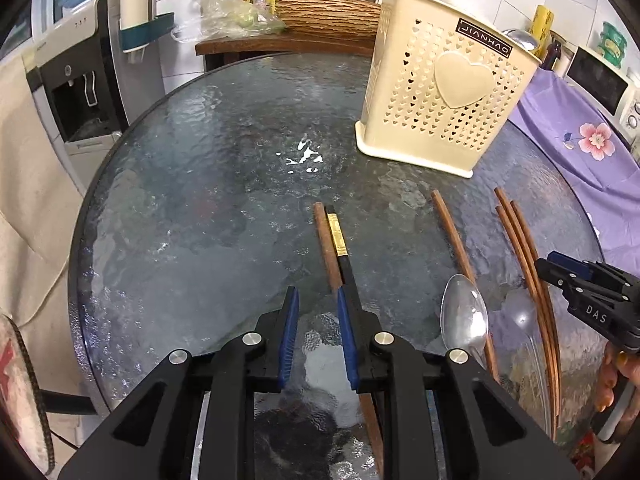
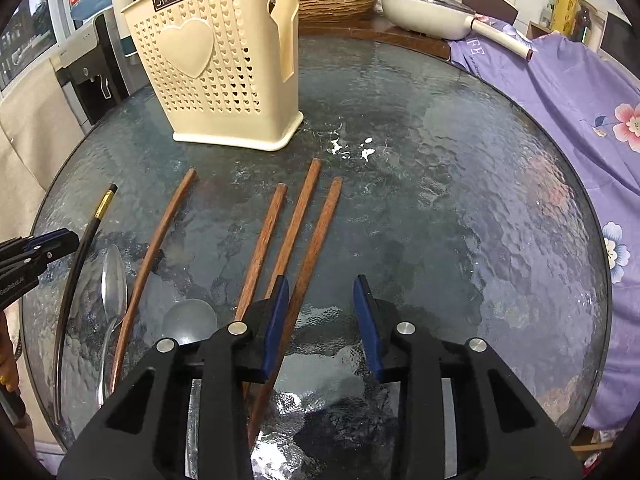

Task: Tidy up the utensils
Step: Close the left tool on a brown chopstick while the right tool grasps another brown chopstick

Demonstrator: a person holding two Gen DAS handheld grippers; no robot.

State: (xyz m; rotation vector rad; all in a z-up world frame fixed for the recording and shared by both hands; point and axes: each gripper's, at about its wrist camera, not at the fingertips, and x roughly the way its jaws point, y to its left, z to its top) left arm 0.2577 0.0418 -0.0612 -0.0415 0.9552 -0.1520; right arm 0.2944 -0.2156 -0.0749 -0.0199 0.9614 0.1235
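Utensils lie loose on the round dark textured-glass table, none in the cream perforated plastic holder with a raised heart, which stands upright towards the far side.

Left gripper: points down at the table, its jaws parted by a narrow gap. Only glass shows between the blue pads. A black chopstick with a gold band and a brown wooden chopstick lie side by side, touching, and run beneath the right-hand finger, not between the pads.

Right gripper: also angled down, with jaws spread wider and nothing pinched. Three brown wooden chopsticks lie roughly parallel ahead of it; two pass under its left-hand finger.

Between the two groups lie a single curved brown chopstick, a silver metal spoon just beside it with the bowl pointing towards the holder, and a clear plastic spoon.

A purple floral cloth borders the table's right edge.
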